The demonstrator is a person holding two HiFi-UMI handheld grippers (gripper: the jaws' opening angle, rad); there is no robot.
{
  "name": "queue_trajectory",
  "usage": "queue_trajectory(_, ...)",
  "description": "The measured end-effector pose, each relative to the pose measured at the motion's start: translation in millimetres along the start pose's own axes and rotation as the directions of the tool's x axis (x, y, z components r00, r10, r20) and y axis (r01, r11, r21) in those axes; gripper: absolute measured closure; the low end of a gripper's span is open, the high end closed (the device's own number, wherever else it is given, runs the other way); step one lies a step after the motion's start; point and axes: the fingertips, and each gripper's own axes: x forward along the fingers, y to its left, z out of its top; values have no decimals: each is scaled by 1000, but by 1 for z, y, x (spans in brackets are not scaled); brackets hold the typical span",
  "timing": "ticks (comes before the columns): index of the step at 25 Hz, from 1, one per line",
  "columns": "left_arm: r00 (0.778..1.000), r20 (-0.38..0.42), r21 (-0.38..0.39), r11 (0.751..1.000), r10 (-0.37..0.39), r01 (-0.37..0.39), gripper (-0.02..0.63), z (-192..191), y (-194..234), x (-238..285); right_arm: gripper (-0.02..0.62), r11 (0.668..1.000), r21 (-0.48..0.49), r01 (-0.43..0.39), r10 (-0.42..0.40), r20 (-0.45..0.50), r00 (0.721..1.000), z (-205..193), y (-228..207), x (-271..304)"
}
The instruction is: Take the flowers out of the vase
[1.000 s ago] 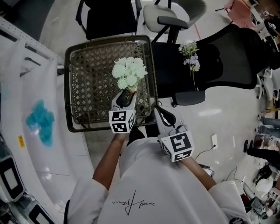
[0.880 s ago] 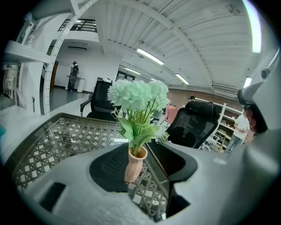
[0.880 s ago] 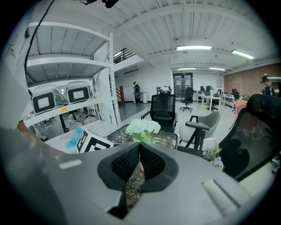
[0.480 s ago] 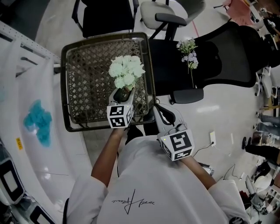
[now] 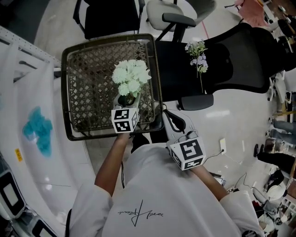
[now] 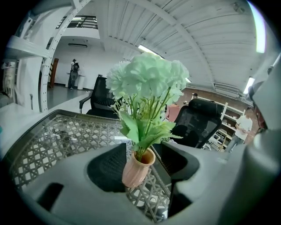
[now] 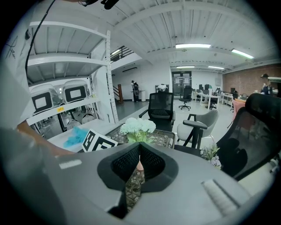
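A bunch of pale green-white flowers (image 5: 131,77) stands in a small terracotta vase (image 6: 137,168) on the near right part of a wicker table (image 5: 88,92). My left gripper (image 5: 126,102) reaches in from the near side. Its jaws are opening around the vase, which stands upright between the pads (image 6: 105,165) on the weave. In the left gripper view the flowers (image 6: 149,79) rise above my left gripper (image 6: 140,165). My right gripper (image 5: 169,115) hovers at the table's near right corner, off the vase. The right gripper view shows the right gripper (image 7: 139,151) shut on nothing, with the flowers (image 7: 138,126) beyond it.
A second sprig of purple and white flowers (image 5: 198,53) lies on the seat of a black office chair (image 5: 240,60) right of the table. A white shelf with a blue cloth (image 5: 38,132) runs along the left. More chairs (image 5: 180,14) stand behind the table.
The left gripper and the vase of flowers have shifted slightly left over the wicker table. The right gripper has stayed where it was.
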Motion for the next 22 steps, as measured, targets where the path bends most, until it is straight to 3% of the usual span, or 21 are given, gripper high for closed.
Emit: queue_trajectory(22, 999, -2, 12, 999, 32, -32, 365, 3, 7, 29, 588, 1000, 15, 15, -14, -20, 1000, -8, -22, 5)
